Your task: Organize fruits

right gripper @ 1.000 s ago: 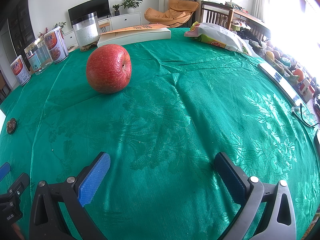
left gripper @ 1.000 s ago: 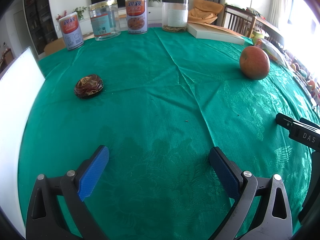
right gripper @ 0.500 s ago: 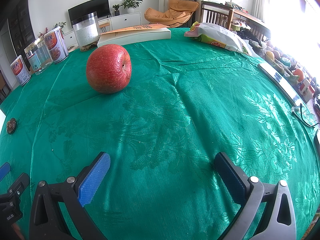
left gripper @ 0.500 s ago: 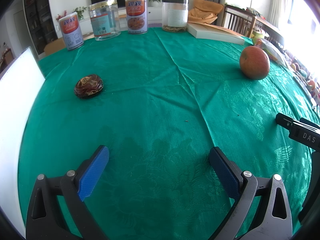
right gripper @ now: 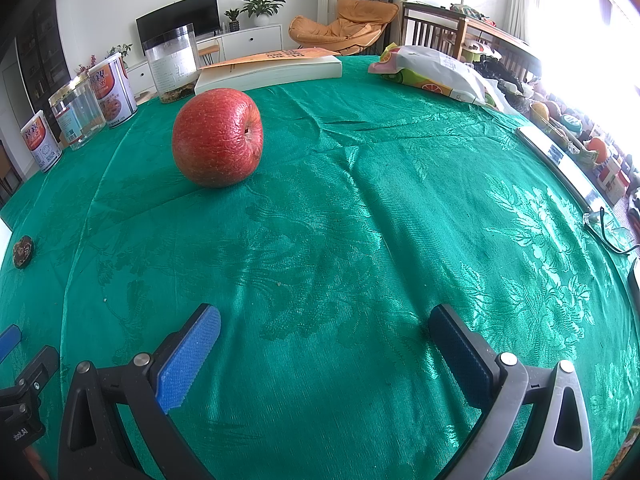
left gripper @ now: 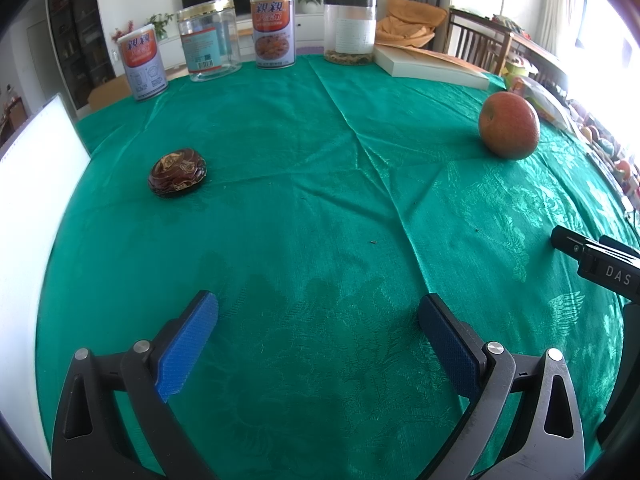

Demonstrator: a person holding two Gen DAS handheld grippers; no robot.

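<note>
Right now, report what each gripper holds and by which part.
Nothing is held. The left gripper and right gripper have open, empty jaws; the apple sits untouched on the table.

Ahead of our left gripper (left gripper: 318, 326) the green desk (left gripper: 300, 208) lies bare up to the dried date (left gripper: 177, 173), with the white board (left gripper: 28, 216) walling the left edge. Our right gripper (right gripper: 325, 334) faces open cloth up to the apple (right gripper: 218, 137). Jars (left gripper: 208, 39), tins (left gripper: 273, 31) and a book (right gripper: 272, 71) line the far rim; a bag (right gripper: 436, 76) crowds the right.
</note>
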